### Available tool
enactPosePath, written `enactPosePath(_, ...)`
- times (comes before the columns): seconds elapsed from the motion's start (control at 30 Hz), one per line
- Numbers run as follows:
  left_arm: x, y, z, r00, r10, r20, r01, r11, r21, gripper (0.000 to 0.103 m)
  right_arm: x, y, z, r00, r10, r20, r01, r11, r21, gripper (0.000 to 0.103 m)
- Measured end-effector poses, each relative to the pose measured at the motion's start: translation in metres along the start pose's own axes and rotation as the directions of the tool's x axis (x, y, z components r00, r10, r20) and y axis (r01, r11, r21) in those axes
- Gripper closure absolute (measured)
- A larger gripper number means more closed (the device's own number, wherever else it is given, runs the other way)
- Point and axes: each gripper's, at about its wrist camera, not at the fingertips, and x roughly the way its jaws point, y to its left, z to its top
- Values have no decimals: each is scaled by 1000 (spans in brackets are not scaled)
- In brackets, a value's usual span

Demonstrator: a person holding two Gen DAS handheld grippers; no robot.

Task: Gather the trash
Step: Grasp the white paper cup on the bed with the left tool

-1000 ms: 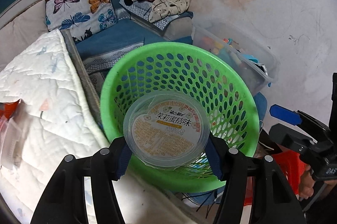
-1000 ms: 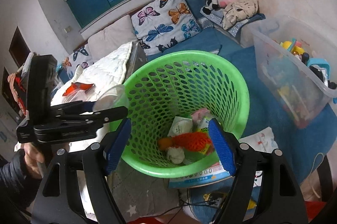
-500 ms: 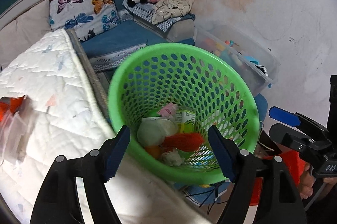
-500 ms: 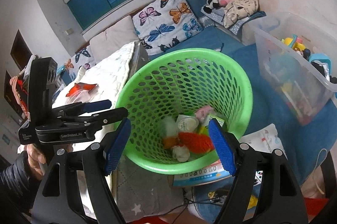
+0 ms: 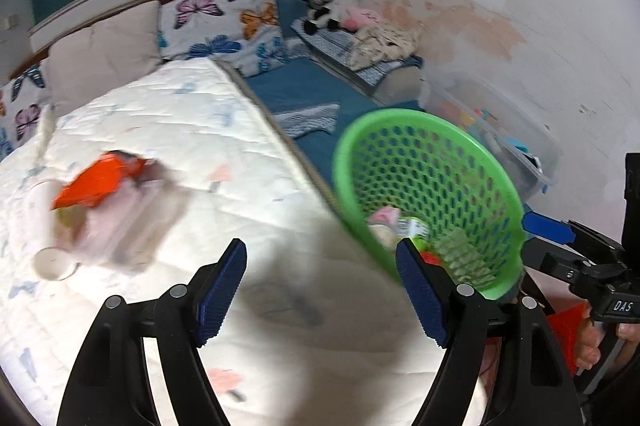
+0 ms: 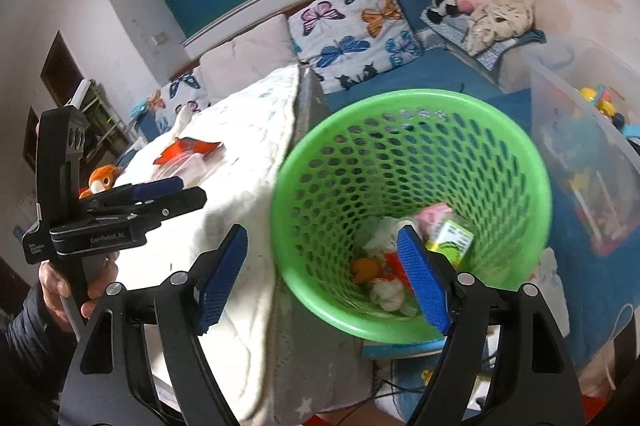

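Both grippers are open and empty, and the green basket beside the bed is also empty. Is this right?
Not quite. Both the left gripper and the right gripper are open and empty, but the green basket is not: the right wrist view shows trash at its bottom, including a green carton and crumpled paper.

Left wrist cam looks down over the bed [image 5: 168, 129]. Right wrist cam faces into the green basket [image 6: 412, 330], close. Both share basket [image 5: 348, 153] and bed [image 6: 248, 129].
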Motion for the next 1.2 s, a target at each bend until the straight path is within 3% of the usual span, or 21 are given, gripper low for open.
enactPosePath(0.17, -15, 44, 4, 996, 81, 24, -80, 994, -74, 28, 12, 19, 6, 1000, 23, -16, -24, 999, -36, 26)
enactPosePath(0.33, -29, 101, 14, 981, 190, 37, -181, 968, -172, 27, 22, 37, 12, 999, 40, -28, -41, 997, -67, 26)
enactPosePath(0.43, -34, 134, 19, 966, 256, 29, -243, 942, -231, 27, 27, 46, 16, 998, 53, -36, -55, 995, -83, 26)
enactPosePath(0.67, -28, 216, 24, 932, 357, -63, -353, 851, -389, 27, 41, 69, 33, 994, 91, -51, -97, 988, -120, 26)
enactPosePath(0.87, -9, 251, 19, 929, 346, -131, -367, 815, -449, 23, 55, 93, 47, 991, 115, -66, -124, 979, -162, 26)
enactPosePath(1.2, 21, 264, 14, 950, 262, -169, -312, 823, -476, 23, 86, 138, 64, 984, 145, -106, -168, 952, -255, 26)
